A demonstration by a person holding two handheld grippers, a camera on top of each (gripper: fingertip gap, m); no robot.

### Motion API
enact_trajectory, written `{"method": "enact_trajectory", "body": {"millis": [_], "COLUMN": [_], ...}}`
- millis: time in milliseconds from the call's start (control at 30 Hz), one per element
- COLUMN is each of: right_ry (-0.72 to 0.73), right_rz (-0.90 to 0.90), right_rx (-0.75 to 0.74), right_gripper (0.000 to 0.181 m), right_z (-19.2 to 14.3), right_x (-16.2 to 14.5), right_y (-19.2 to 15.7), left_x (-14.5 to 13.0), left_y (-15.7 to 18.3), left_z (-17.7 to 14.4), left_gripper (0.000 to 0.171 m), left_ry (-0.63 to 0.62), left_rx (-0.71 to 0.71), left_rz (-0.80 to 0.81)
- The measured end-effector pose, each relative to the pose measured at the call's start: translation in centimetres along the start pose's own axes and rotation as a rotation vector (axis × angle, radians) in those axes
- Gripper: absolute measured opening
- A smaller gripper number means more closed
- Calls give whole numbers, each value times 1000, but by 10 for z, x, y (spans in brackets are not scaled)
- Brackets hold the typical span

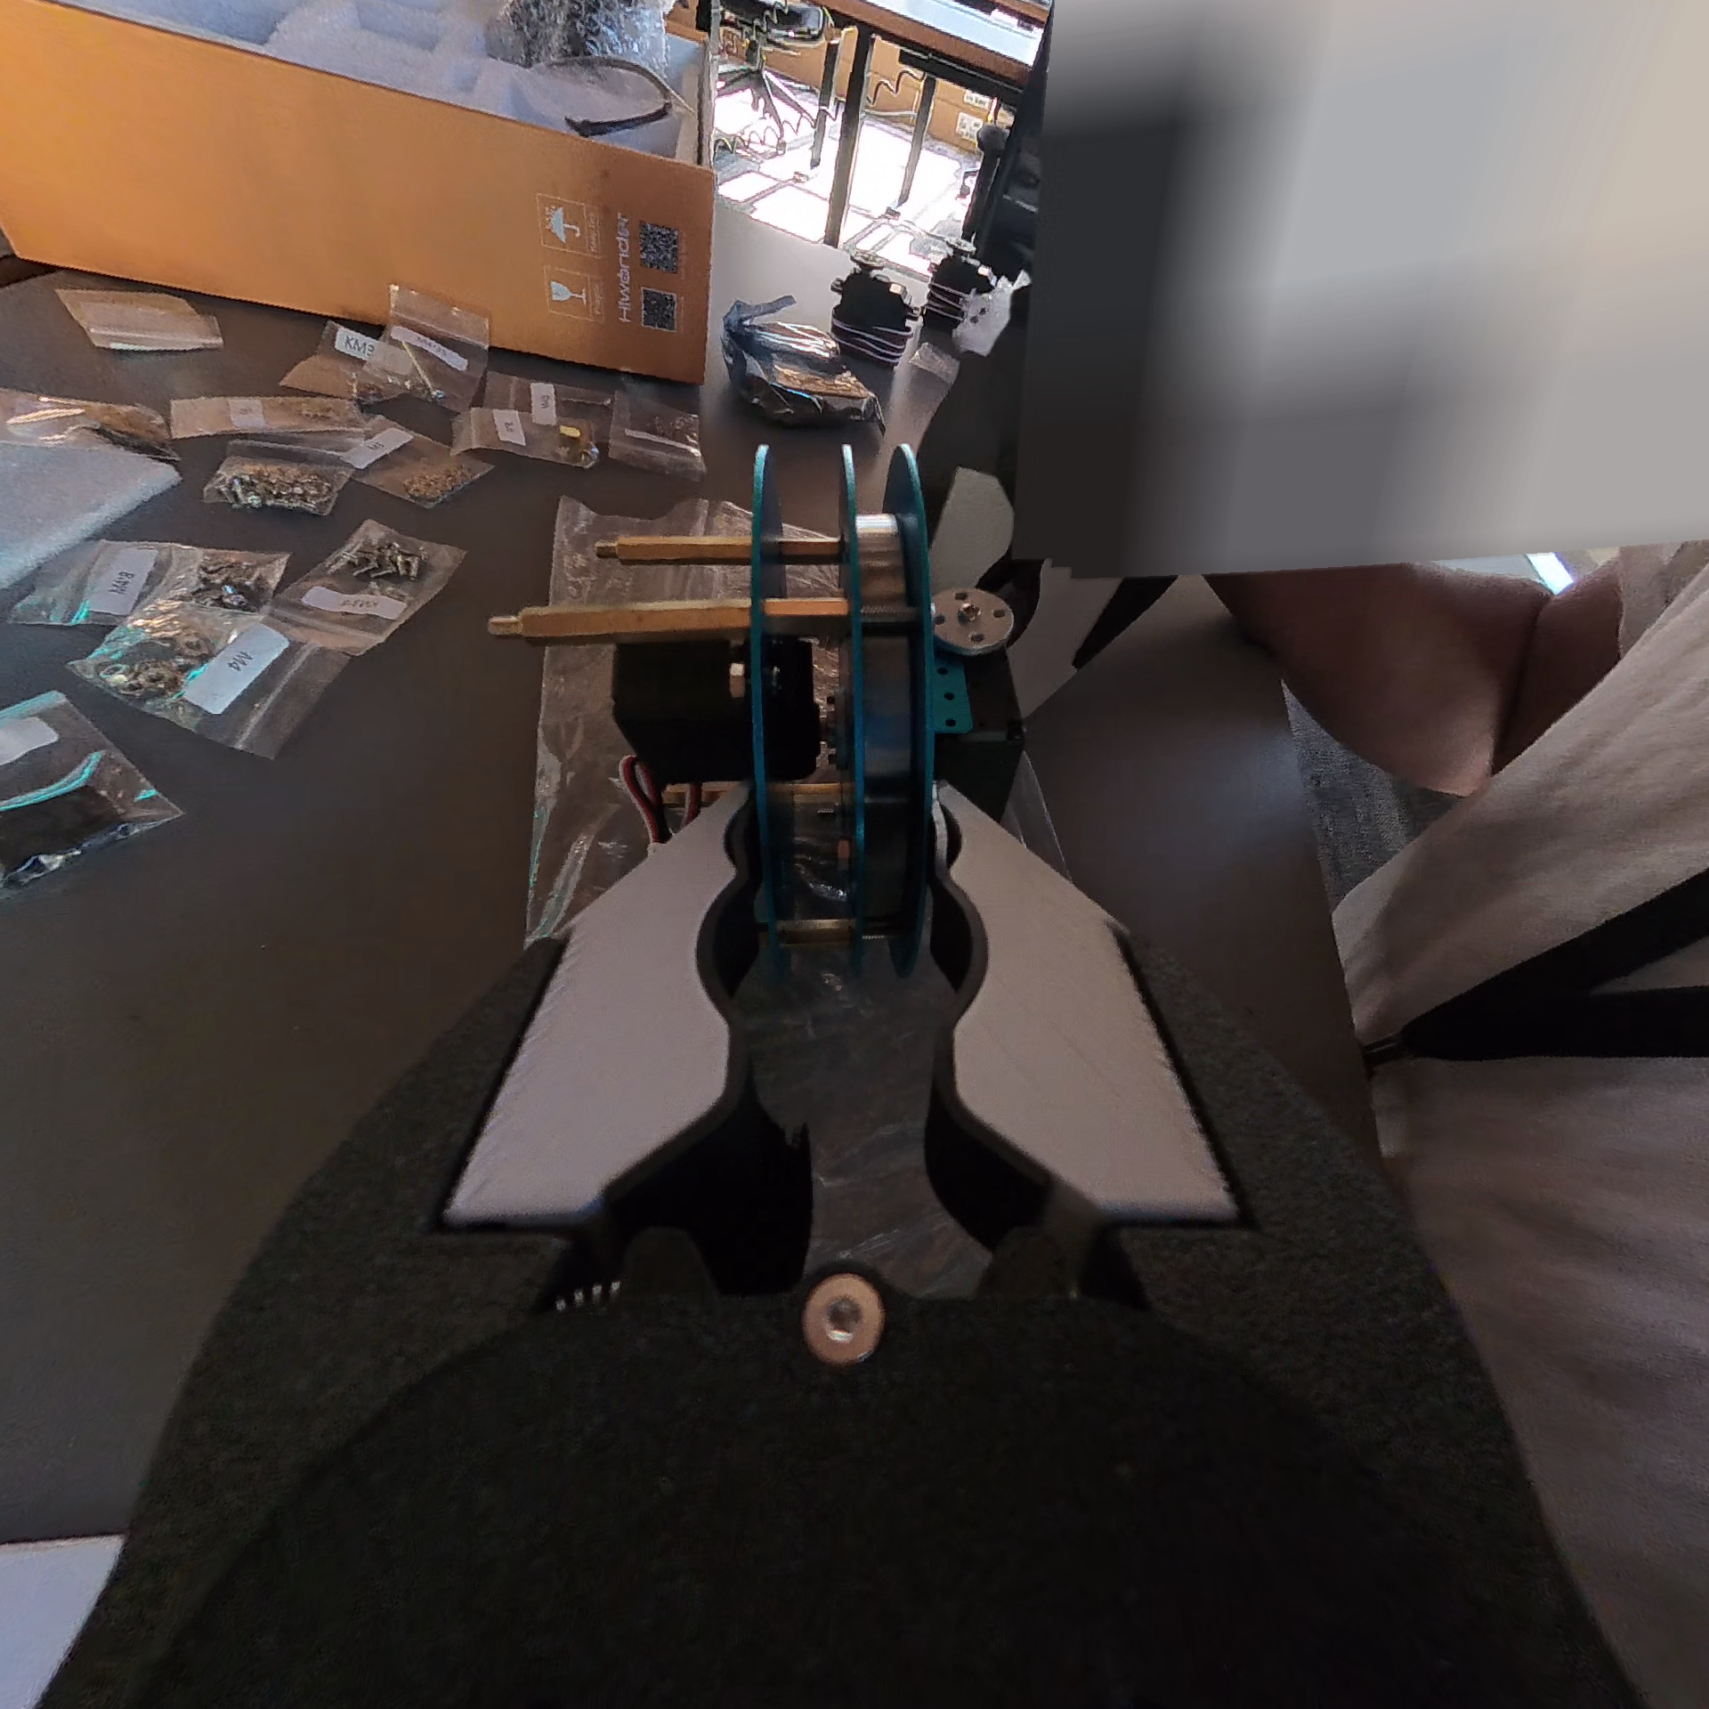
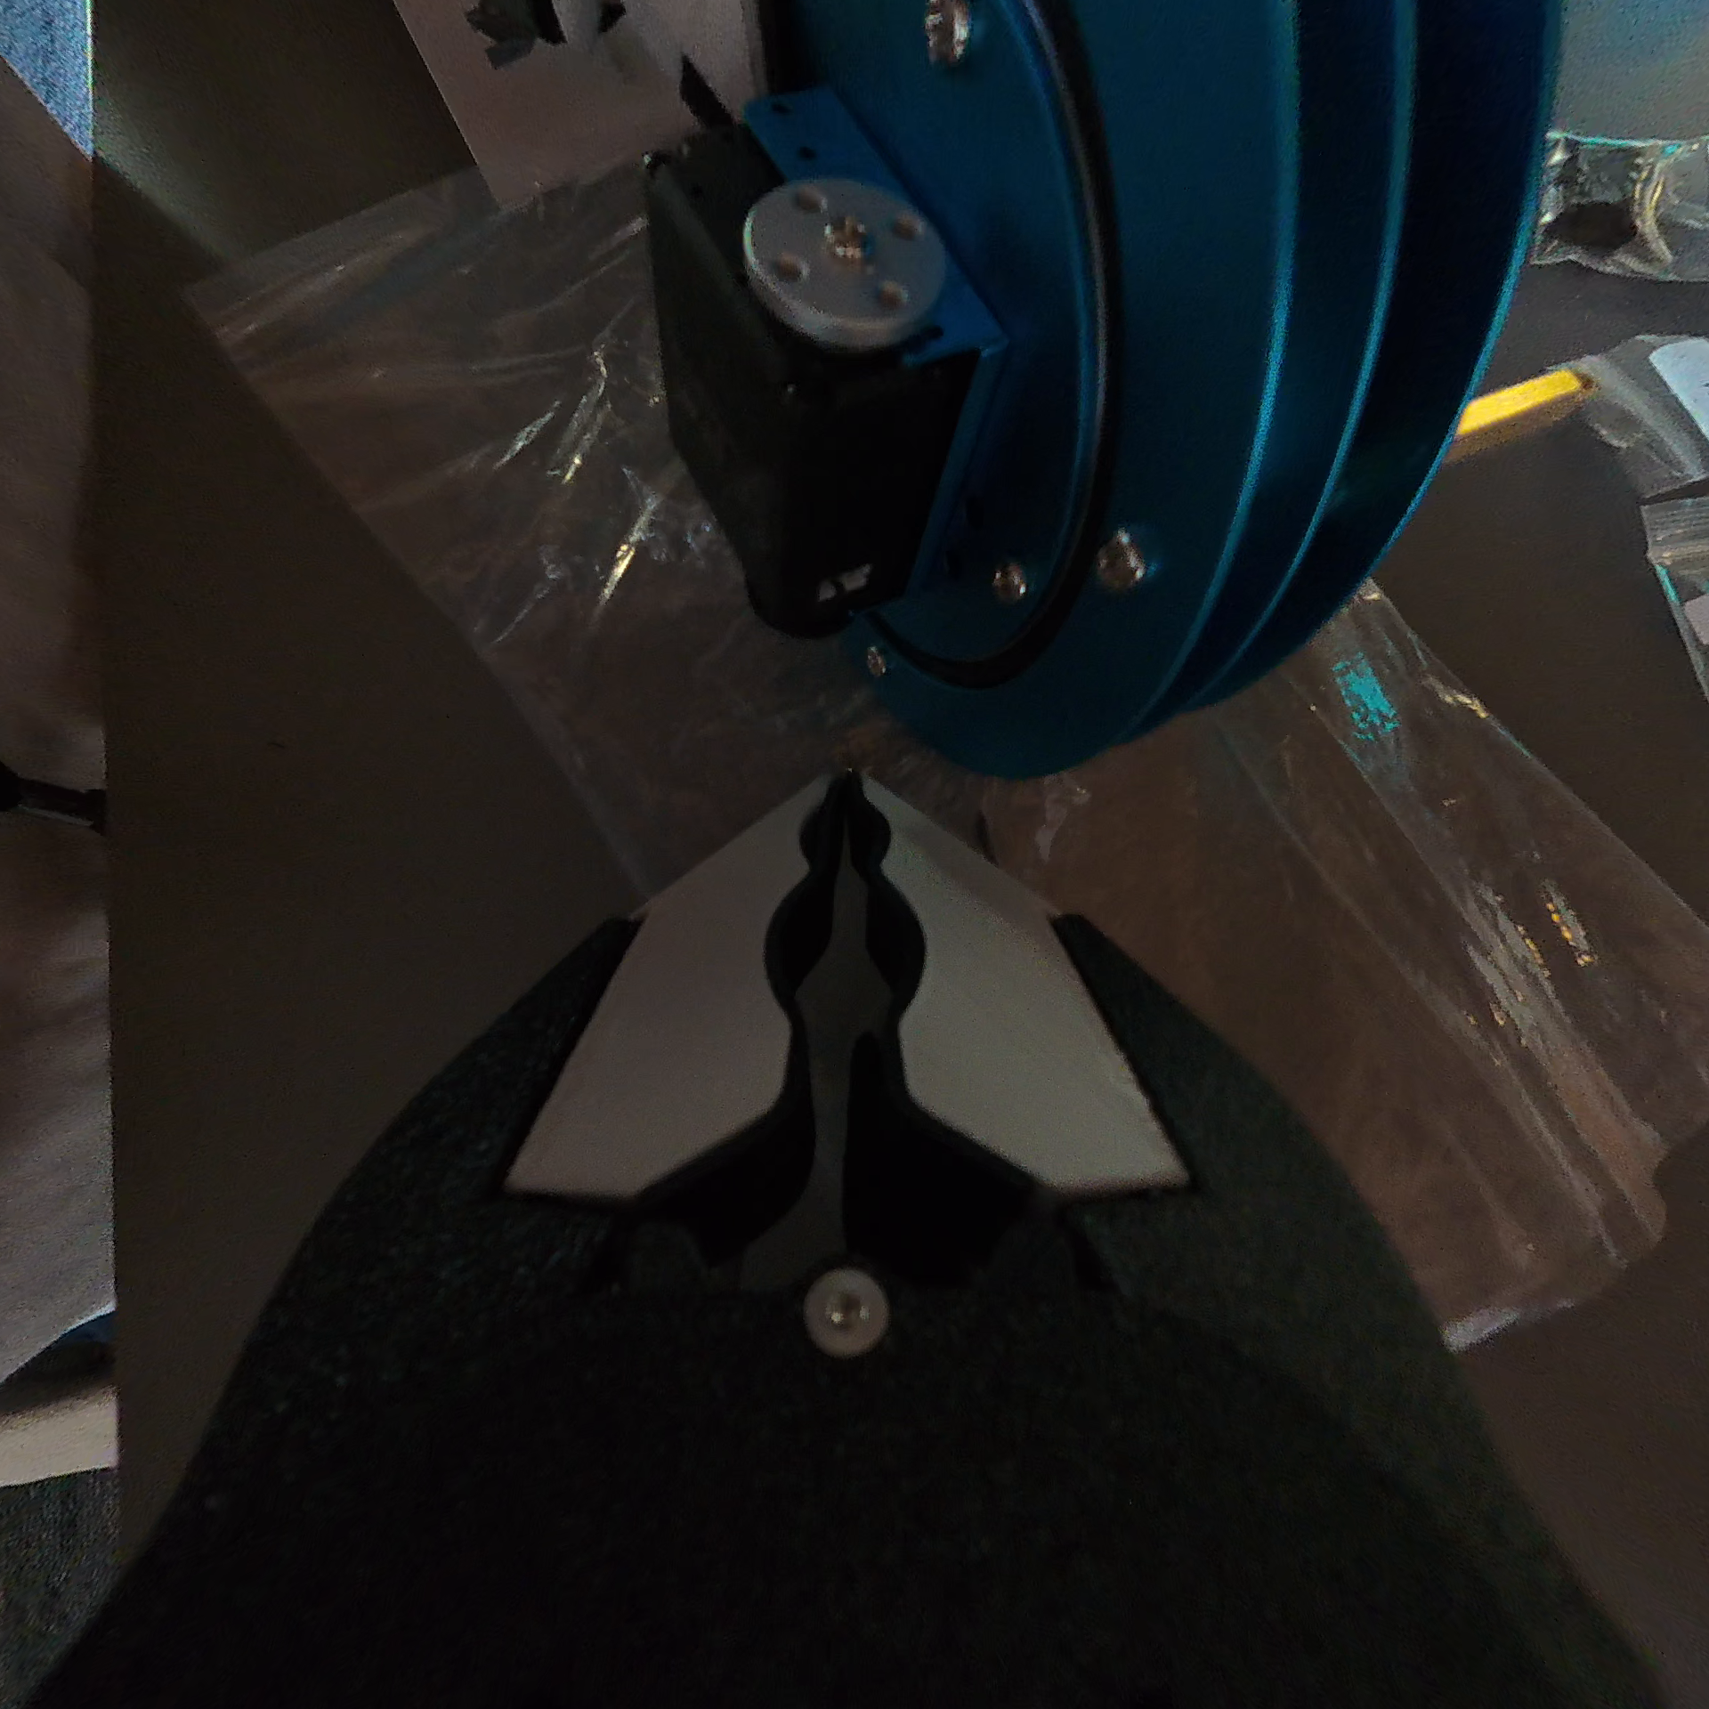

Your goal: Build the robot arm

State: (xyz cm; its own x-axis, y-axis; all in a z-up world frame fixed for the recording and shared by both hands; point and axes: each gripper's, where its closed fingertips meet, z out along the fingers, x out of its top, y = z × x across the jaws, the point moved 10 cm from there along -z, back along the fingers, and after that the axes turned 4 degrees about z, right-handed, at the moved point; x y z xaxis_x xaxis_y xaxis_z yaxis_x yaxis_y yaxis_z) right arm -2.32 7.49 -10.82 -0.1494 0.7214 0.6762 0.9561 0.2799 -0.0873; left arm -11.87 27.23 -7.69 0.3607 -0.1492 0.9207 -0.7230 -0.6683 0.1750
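Left wrist view: fingers (image 1: 740, 860) astride blue disc assembly (image 1: 837, 703).

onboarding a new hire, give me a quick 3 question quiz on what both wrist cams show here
1. True or false: the left gripper is closed on the blue disc assembly.
2. Which is right about the right gripper? A: wide open. B: shut with nothing in it, just below the assembly's rim. C: gripping the servo.
3. Fill in: the brass standoffs point toward the small ____ of hardware on the table.

Key: 1 true; 2 B; 3 bags.
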Motion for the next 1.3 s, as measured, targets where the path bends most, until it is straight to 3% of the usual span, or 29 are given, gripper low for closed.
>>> {"method": "enact_trajectory", "body": {"millis": [200,333,433,600,1000,1300], "right_ry": [103,48,54,13,23,270], "right_rz": [63,30,63,44,81,297], "right_rx": [9,-120,-70,-131,-115,8], "right_gripper": [0,11,10,1,0,0], "right_z": [-14,-11,-4,3,1,-29], "right_x": [0,0,1,0,-3,2], "right_y": [-3,-4,-6,-7,-6,-9], "left_x": [0,0,0,0,0,1], "left_y": [2,4,3,3,2,3], "left_z": [0,1,1,1,1,1], "left_gripper": [33,32,32,32,32,32], "left_ry": [-5,-9,-8,-9,-10,-10], "left_rx": [5,10,9,9,5,9], "left_rz": [14,33,26,28,23,30]}}
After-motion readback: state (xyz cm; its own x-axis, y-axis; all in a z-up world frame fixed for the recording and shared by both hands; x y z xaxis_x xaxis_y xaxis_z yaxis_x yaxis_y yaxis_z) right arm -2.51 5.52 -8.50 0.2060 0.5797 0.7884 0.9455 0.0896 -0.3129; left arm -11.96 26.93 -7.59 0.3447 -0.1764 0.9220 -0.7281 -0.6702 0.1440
